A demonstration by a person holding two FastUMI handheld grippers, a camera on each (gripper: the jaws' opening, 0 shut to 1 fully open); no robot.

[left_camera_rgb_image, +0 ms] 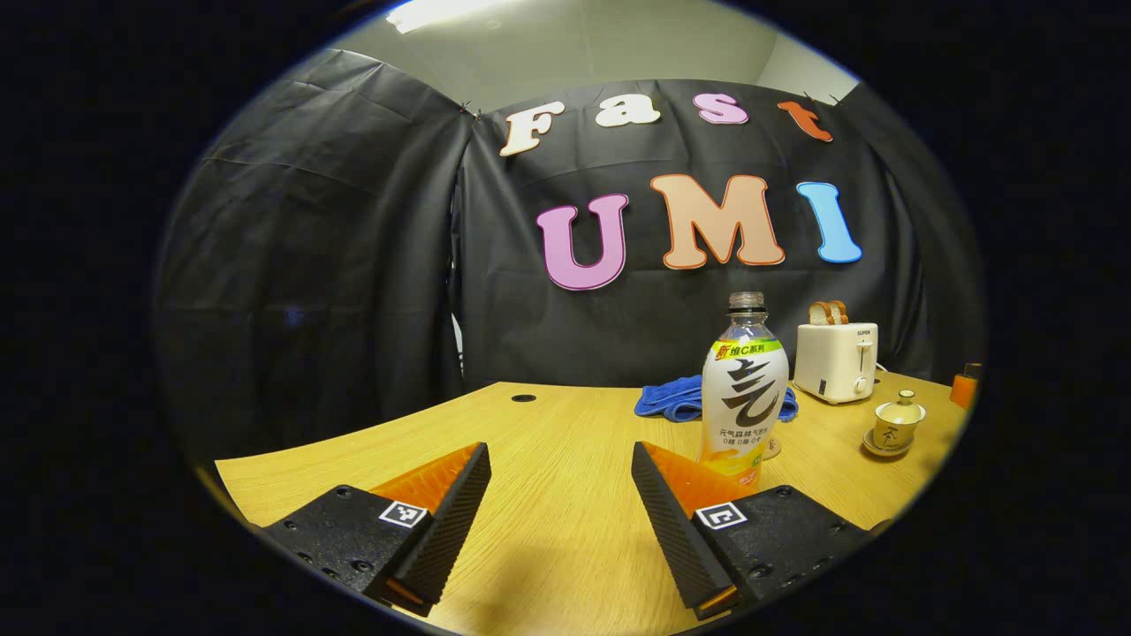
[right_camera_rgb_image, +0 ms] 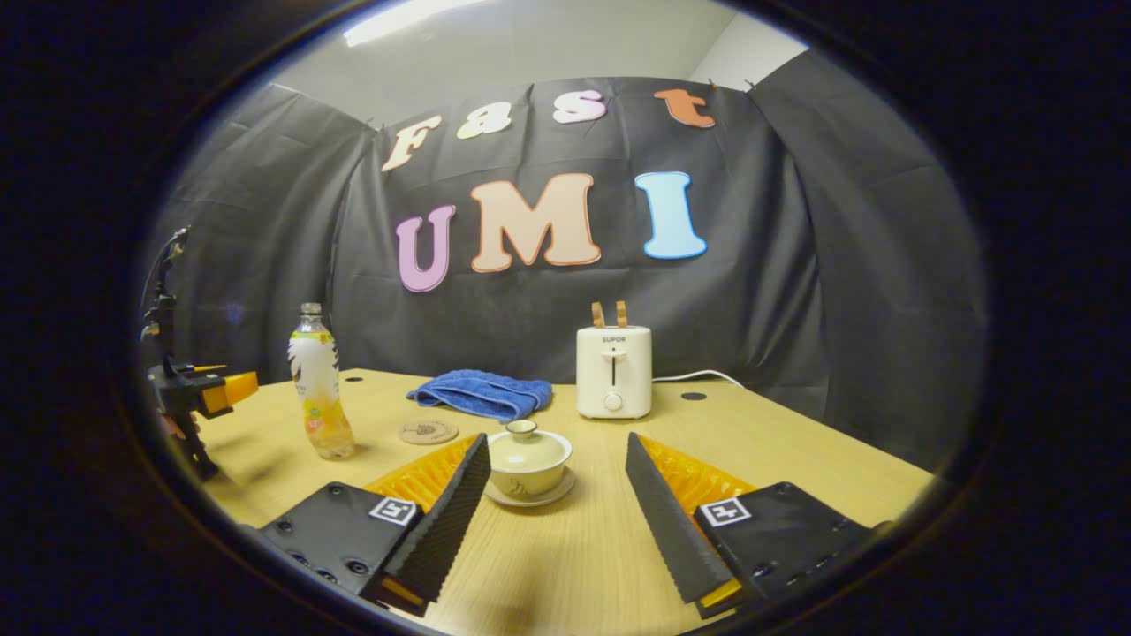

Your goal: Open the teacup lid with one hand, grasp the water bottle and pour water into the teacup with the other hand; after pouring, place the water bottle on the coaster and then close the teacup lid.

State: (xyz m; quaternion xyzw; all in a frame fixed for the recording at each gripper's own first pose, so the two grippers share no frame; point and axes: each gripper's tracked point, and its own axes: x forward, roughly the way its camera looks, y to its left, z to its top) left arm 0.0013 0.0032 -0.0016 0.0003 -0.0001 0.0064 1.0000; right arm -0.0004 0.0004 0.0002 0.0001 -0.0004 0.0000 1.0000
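An uncapped water bottle (left_camera_rgb_image: 745, 389) stands upright on the wooden table (left_camera_rgb_image: 565, 442), just beyond my left gripper (left_camera_rgb_image: 561, 450), which is open and empty. The bottle (right_camera_rgb_image: 318, 393) also stands at the left of the right gripper view. A pale lidded teacup (right_camera_rgb_image: 528, 461) on a saucer sits close ahead of my right gripper (right_camera_rgb_image: 557, 442), which is open around nothing. The teacup (left_camera_rgb_image: 899, 424) appears small at the right of the left gripper view. A round coaster (right_camera_rgb_image: 428, 431) lies between bottle and teacup. The left gripper (right_camera_rgb_image: 199, 393) shows at the far left.
A white toaster (right_camera_rgb_image: 613, 371) with bread slices stands at the back of the table (right_camera_rgb_image: 795, 450), its cord trailing right. A folded blue cloth (right_camera_rgb_image: 482, 393) lies beside it. An orange object (left_camera_rgb_image: 965, 387) sits at the table's right edge in the left gripper view.
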